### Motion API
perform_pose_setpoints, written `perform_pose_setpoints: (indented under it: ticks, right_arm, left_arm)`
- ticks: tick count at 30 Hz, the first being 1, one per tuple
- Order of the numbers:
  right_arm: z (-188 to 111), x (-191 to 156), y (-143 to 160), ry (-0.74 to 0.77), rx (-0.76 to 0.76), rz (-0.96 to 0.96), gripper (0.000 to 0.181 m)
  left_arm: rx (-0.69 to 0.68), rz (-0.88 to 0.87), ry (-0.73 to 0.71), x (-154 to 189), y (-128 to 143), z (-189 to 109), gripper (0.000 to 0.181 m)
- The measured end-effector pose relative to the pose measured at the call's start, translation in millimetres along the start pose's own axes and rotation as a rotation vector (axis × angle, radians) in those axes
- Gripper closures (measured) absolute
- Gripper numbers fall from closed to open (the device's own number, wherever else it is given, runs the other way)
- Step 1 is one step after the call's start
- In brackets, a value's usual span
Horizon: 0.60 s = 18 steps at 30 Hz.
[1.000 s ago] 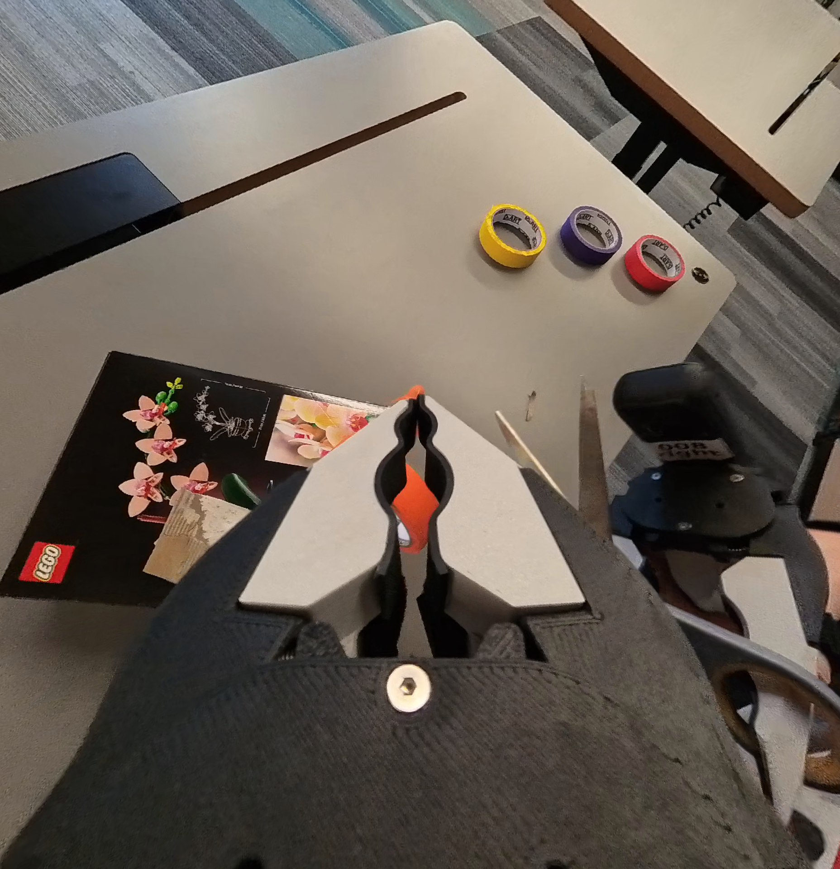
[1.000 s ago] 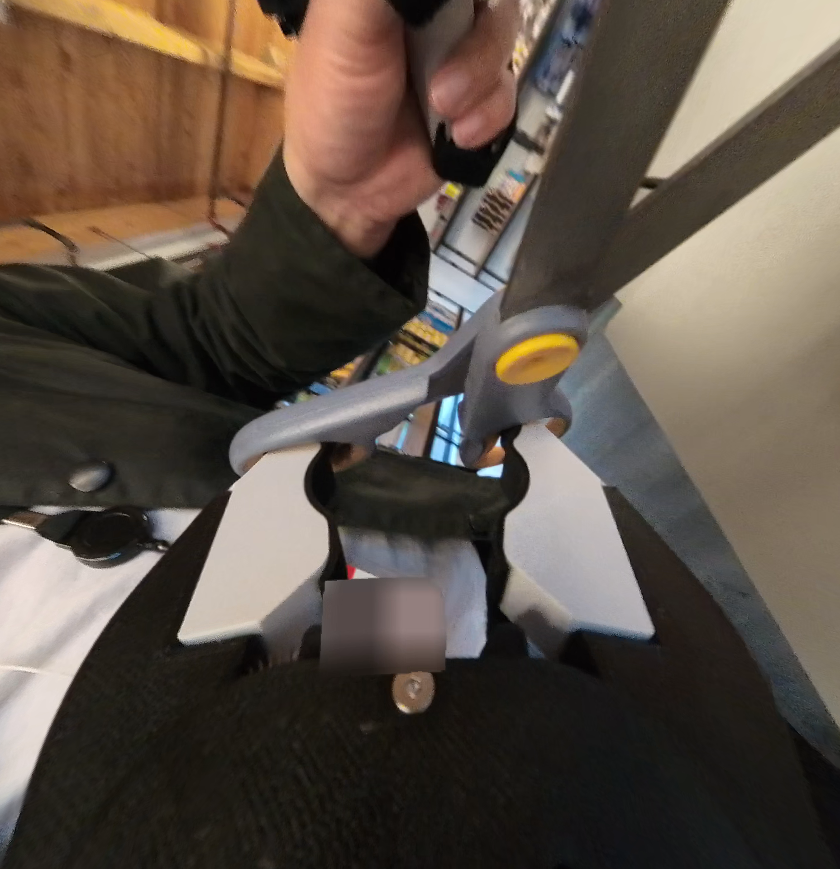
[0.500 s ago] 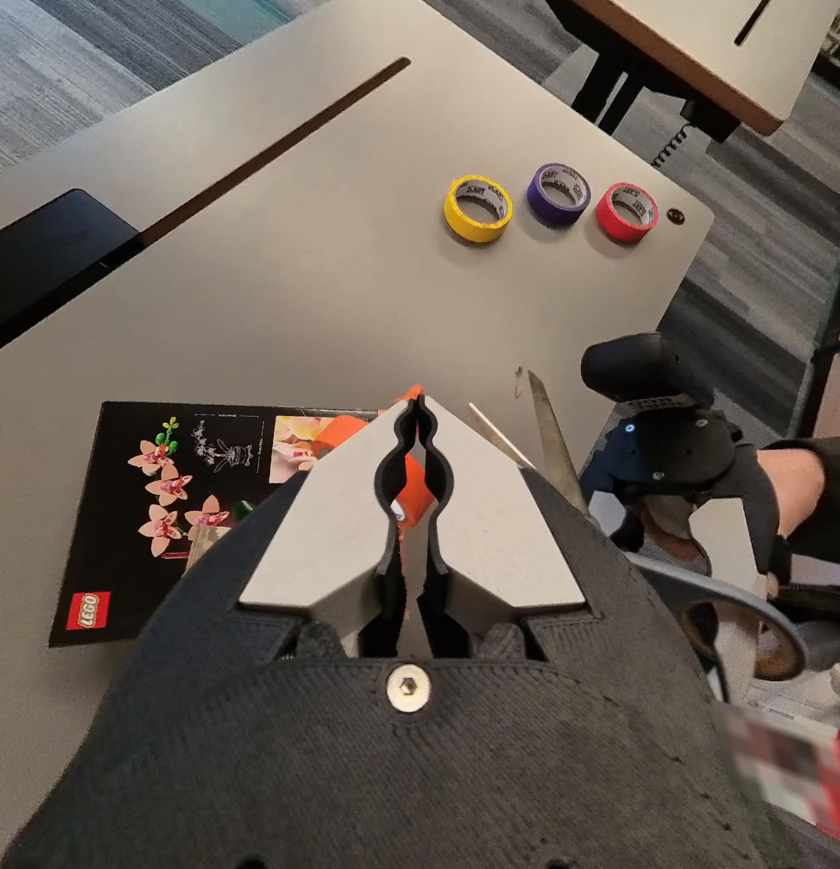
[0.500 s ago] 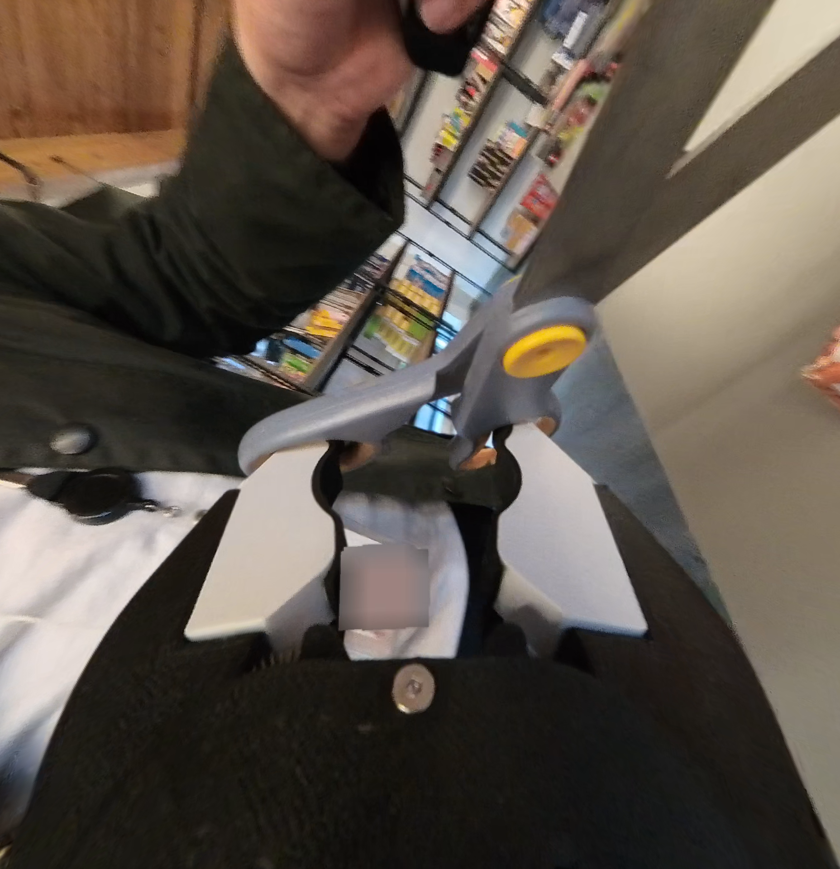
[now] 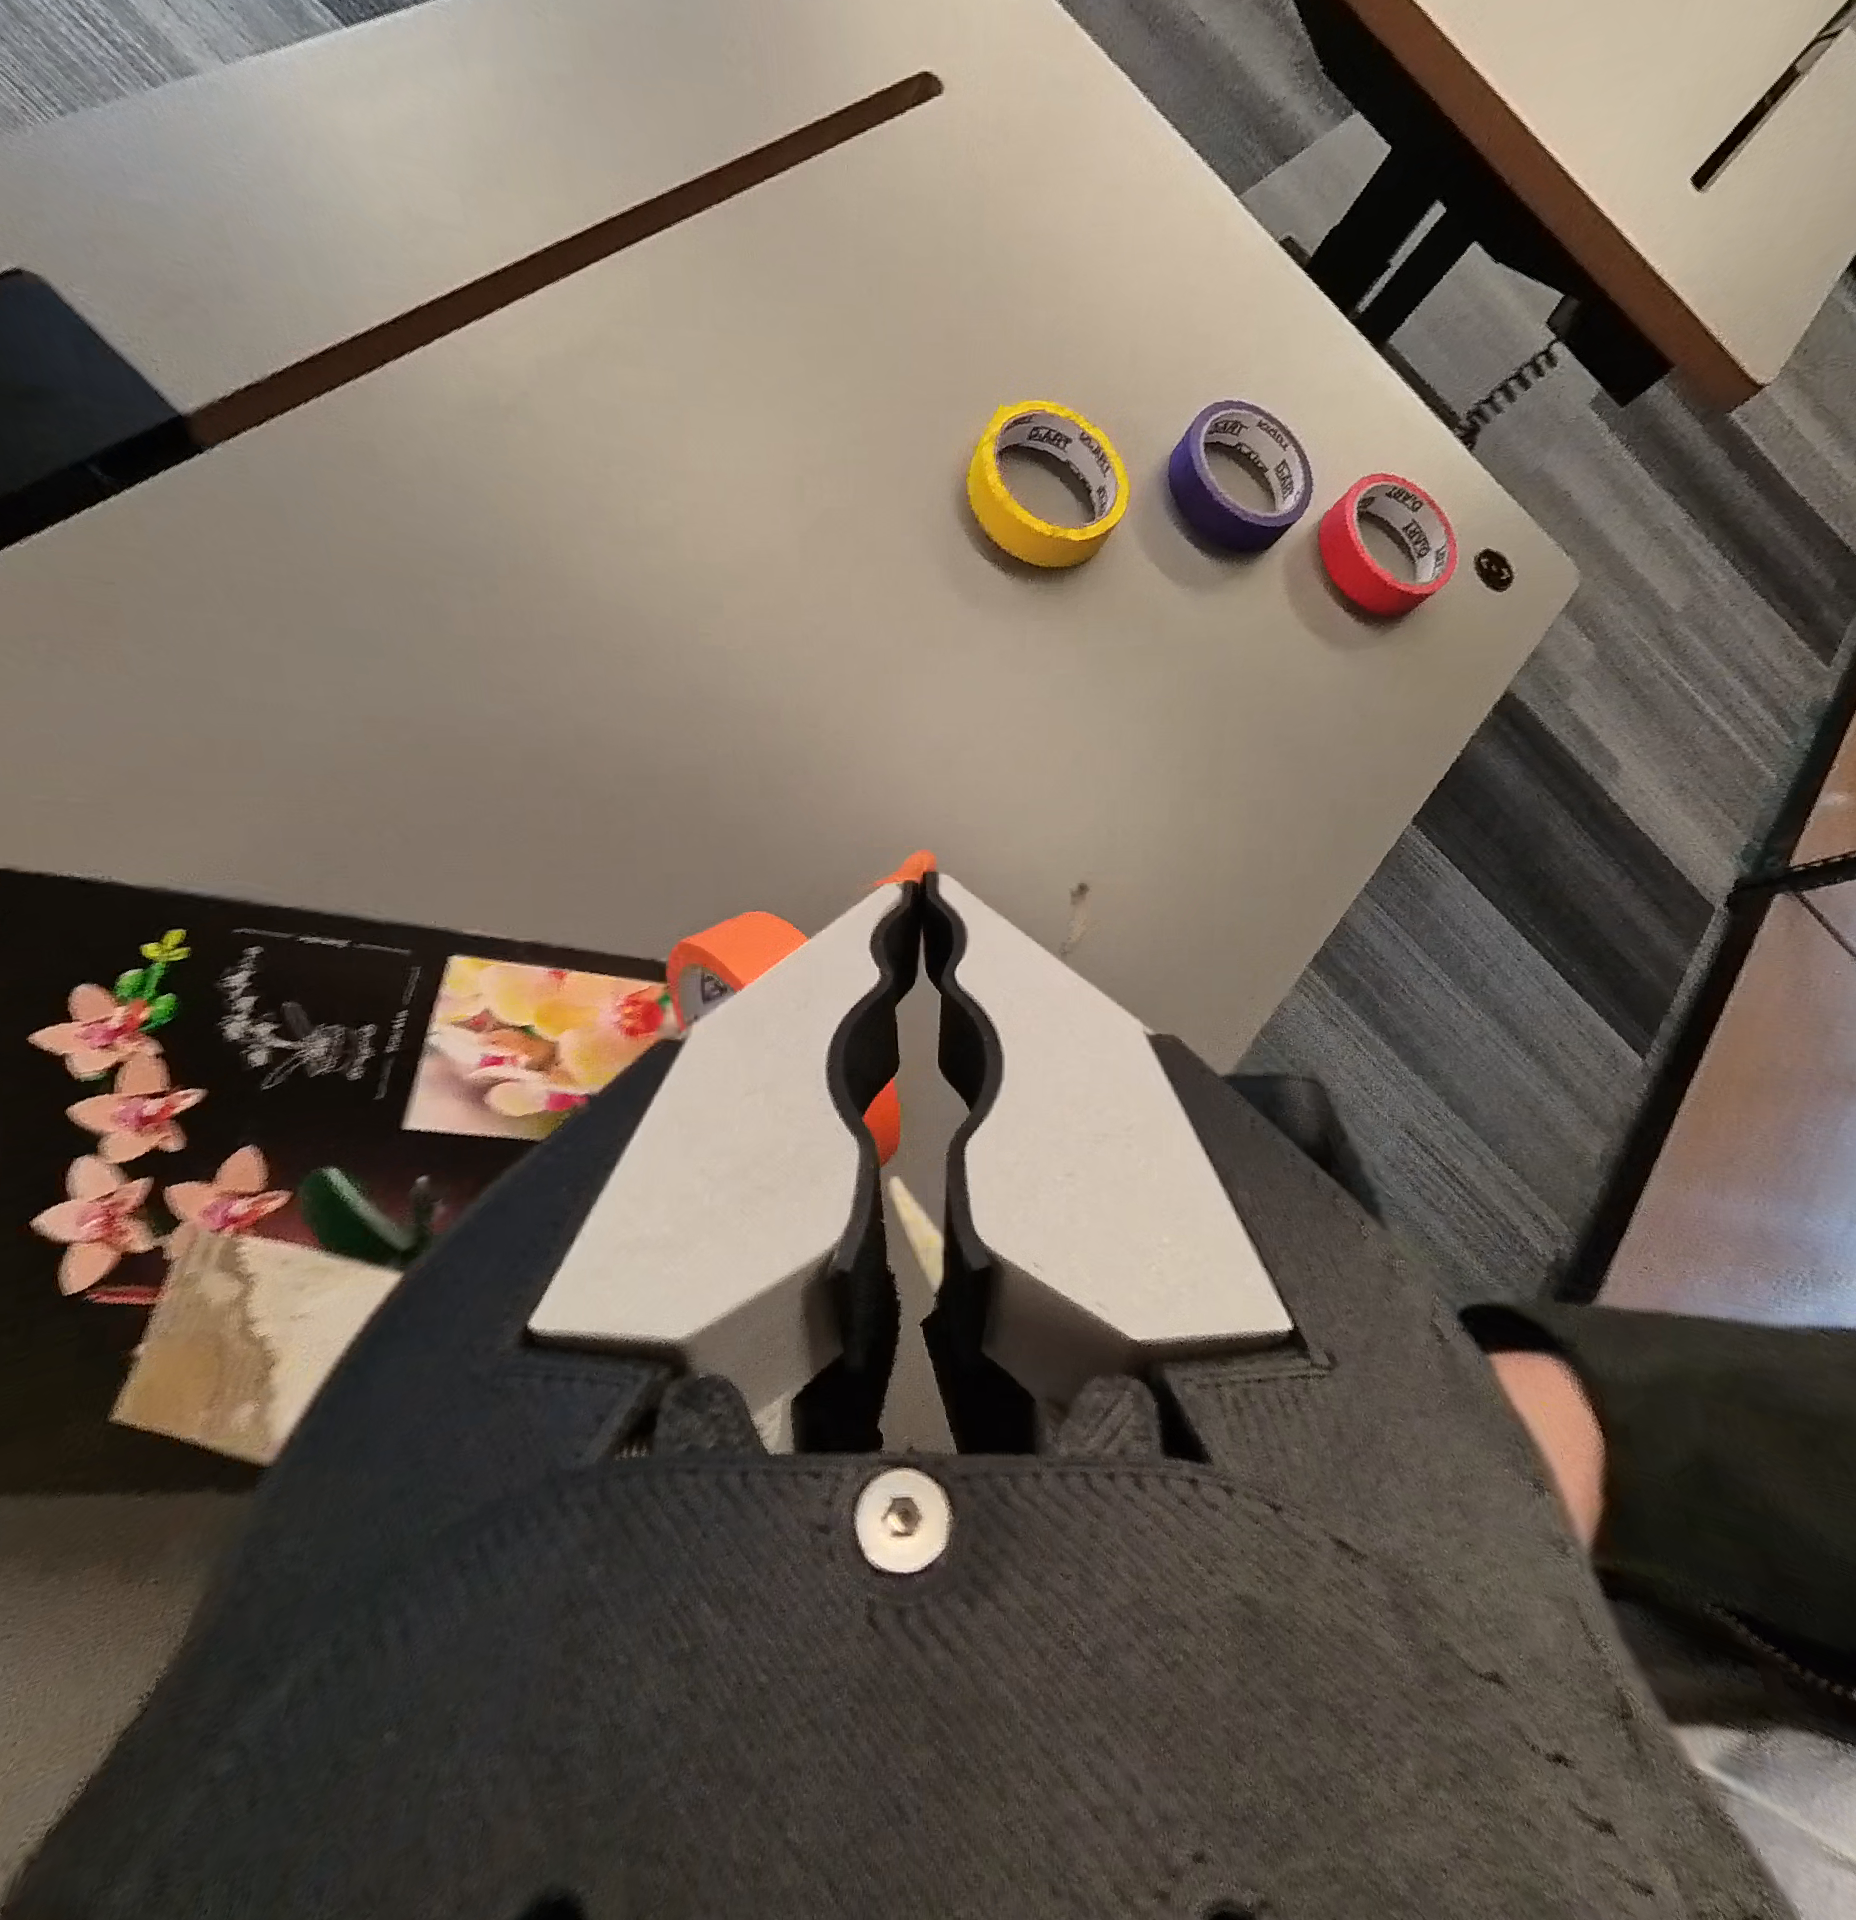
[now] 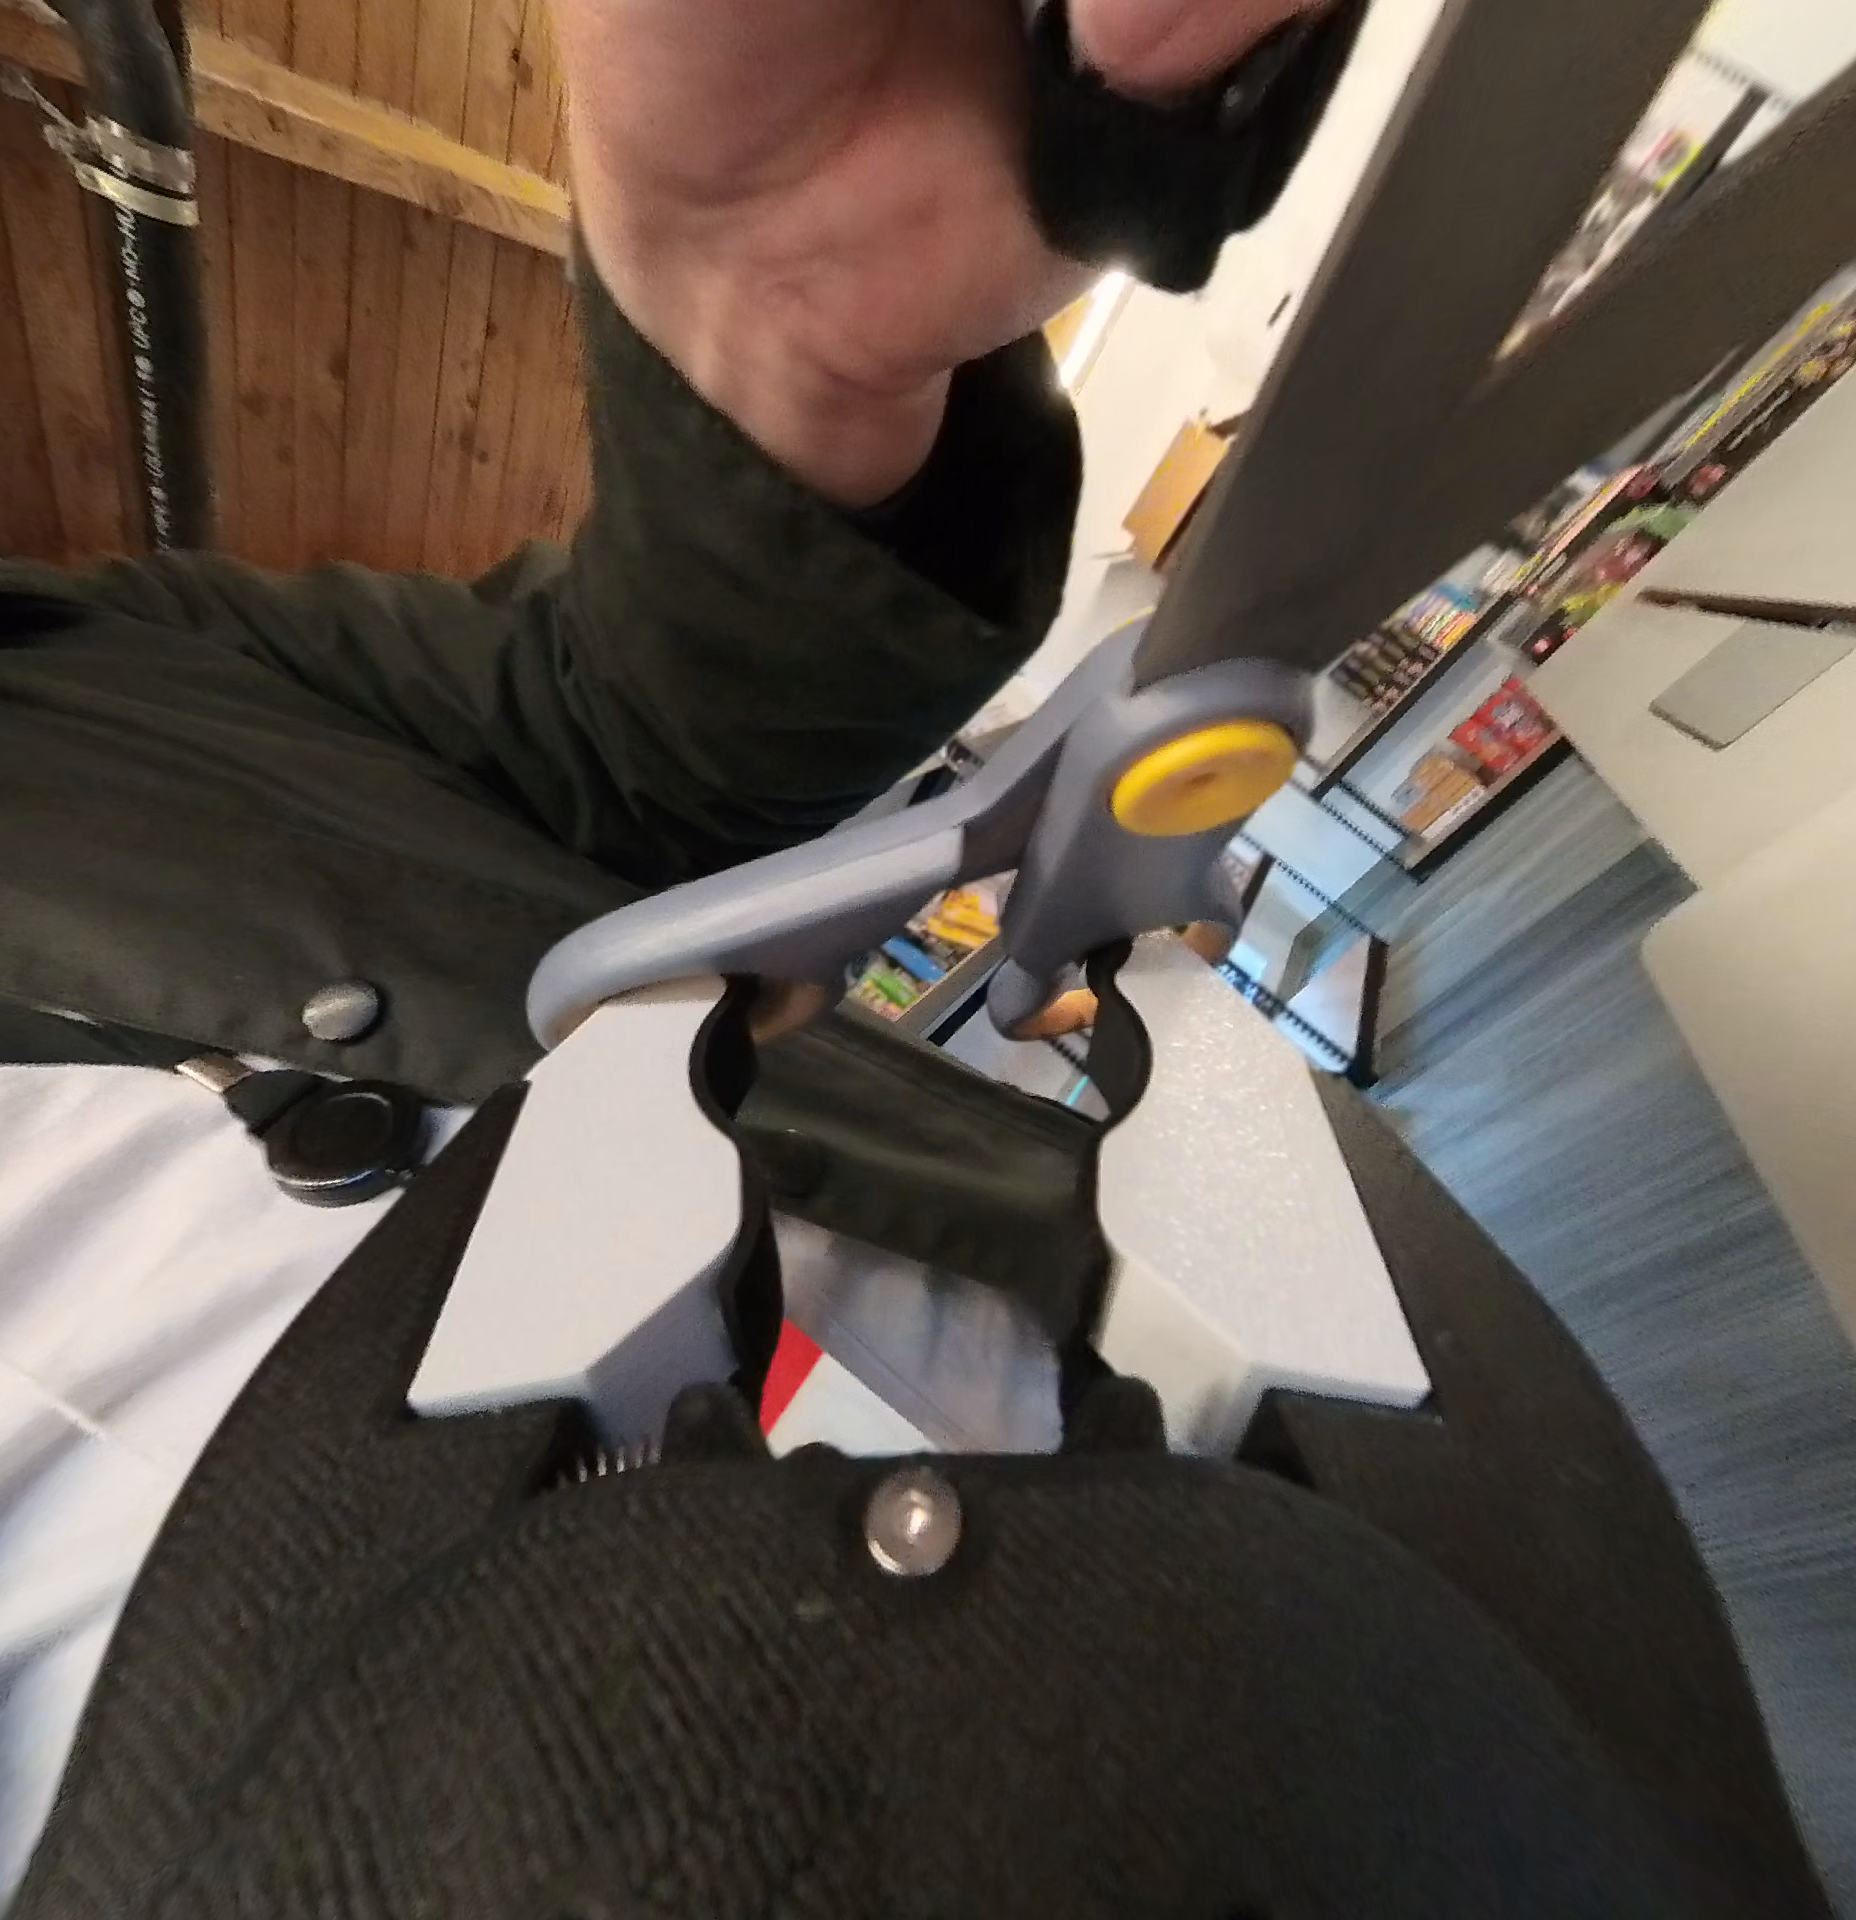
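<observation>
My left gripper is shut on the end of an orange tape strip, above the grey table. The orange tape roll sits just left of my fingertips, at the edge of a black box with flower pictures. A pale strip shows between my fingers. My right gripper is shut on the grey handles of scissors with a yellow pivot. Their two dark blades stand spread and point up and right, close to a person's hand that holds the other gripper's black grip.
Yellow, purple and red tape rolls stand in a row near the table's far right corner. A long slot crosses the table's back. A second table stands beyond. A dark sleeve is at the right. Spacing between my two grippers at the tips: around 25 cm.
The right gripper and the scissors have left the left wrist view; only a sleeve remains there. In the right wrist view the hand is nearer and the view has tilted.
</observation>
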State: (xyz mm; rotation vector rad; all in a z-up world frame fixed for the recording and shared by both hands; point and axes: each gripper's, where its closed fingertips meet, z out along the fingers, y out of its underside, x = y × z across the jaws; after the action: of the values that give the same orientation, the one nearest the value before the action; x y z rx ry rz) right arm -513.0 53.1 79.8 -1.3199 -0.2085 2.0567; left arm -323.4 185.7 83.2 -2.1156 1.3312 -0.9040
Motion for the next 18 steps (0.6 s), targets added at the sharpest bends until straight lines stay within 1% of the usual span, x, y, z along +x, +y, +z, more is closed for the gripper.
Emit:
perform_pose_setpoints:
  ticks: [3, 6, 11, 14, 16, 18]
  right_arm:
    - [-11.9, 4.8, -5.4, 0.027, 0.046, -0.044, 0.119]
    - [-32.1, 15.7, -10.8, 0.062, 0.096, -0.057, 0.119]
    - [-66.7, 36.2, -18.1, 0.108, 0.188, -0.067, 0.119]
    - [-80.8, 47.8, -21.5, 0.115, 0.240, -0.057, 0.120]
    - [-85.7, 54.3, -21.3, 0.120, 0.248, -0.051, 0.120]
    - [-87.6, 57.6, -19.9, 0.115, 0.244, -0.039, 0.120]
  left_arm:
    - [-0.005, -0.038, 0.017, 15.2, -1.6, 17.9, 0.181]
    - [-0.005, -0.098, 0.026, 21.4, 1.3, 38.5, 0.181]
    - [-0.022, -0.224, 0.022, 10.9, 24.6, 71.3, 0.181]
    - [-0.023, -0.309, 0.018, 1.9, 38.2, 84.8, 0.181]
    - [-0.002, -0.343, 0.028, 0.5, 38.2, 88.9, 0.181]
    - [-0.001, -0.304, 0.039, 3.9, 35.2, 91.2, 0.181]
